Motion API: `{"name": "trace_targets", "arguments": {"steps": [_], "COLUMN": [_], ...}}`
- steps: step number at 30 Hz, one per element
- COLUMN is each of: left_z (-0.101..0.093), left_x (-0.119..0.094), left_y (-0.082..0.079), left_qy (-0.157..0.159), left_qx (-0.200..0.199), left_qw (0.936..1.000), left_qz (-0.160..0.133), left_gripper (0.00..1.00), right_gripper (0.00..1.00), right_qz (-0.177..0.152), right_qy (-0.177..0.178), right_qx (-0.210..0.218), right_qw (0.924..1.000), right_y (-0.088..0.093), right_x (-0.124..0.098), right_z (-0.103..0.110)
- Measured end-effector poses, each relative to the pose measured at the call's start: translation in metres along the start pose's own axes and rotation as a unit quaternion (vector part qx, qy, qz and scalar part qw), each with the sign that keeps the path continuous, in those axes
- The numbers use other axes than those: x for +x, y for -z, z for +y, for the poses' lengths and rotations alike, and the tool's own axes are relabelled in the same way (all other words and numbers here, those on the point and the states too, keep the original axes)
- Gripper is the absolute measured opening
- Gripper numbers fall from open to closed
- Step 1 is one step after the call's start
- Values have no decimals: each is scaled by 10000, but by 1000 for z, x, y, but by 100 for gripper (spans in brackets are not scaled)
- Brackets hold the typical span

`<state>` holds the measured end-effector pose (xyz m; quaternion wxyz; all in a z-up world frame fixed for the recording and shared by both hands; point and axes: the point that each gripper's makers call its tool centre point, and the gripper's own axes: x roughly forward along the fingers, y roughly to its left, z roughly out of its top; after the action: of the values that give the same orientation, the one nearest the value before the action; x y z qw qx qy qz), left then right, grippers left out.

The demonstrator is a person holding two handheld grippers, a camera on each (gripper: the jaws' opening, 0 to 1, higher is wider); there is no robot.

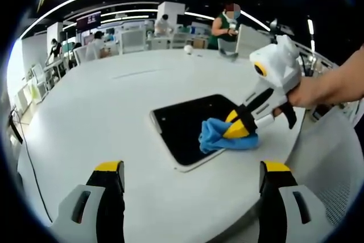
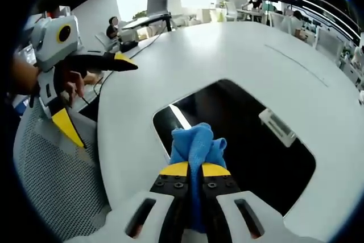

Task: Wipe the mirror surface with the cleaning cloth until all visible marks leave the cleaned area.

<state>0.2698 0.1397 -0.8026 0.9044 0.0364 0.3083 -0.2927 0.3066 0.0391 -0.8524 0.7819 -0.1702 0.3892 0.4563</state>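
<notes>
A dark rectangular mirror with a pale rim lies flat on the white round table. In the left gripper view, my right gripper comes in from the right, shut on a blue cleaning cloth that rests on the mirror's near right corner. My left gripper hovers above the table's front edge, jaws wide apart and empty. In the right gripper view, my right gripper pinches the cloth over the mirror, which reflects ceiling lights. The left gripper hangs open at the left.
A grey mesh chair stands at the table's edge, also the chair by my hand. A small white ball sits at the table's far side. People sit and stand at desks with monitors beyond.
</notes>
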Motion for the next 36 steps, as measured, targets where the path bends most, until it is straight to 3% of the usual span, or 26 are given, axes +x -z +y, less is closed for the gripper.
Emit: {"name": "trace_targets", "arguments": {"steps": [36], "left_z": [2], "left_x": [-1], "left_y": [0], "left_qy": [-17], "left_qx": [0], "left_qw": [10000], "left_qz": [-1], "left_gripper": [99], "right_gripper": [1], "right_qz": [61], "right_qy": [109], "right_qx": [-106], "right_qw": [9999], "right_y": [-12], "right_x": [8], "right_z": [-26]}}
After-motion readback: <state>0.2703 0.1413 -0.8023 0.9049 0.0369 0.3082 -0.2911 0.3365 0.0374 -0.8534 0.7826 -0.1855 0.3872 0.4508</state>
